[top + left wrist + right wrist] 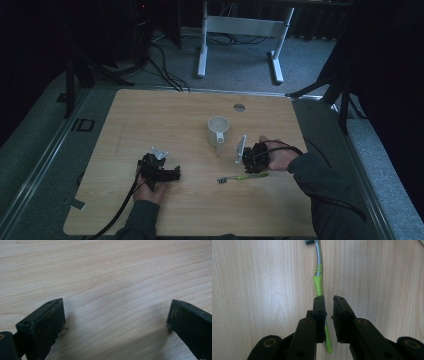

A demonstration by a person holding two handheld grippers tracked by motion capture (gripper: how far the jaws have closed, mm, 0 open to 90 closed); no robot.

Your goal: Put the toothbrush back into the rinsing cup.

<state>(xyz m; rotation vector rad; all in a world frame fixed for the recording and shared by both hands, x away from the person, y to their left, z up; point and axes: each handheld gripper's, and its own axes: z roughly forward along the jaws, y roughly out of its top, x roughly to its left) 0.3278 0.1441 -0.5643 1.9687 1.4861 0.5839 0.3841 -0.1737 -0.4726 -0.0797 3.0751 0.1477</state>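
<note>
toothbrush (319, 280) under right gripper (328, 302)

The desk (150, 115) is pale matt wood with grain; the toothbrush (319, 277) is smooth green-and-grey plastic.

Light wood table (150, 115) w/ white cup (218, 131) & green toothbrush (245, 176) lying on it.
</note>
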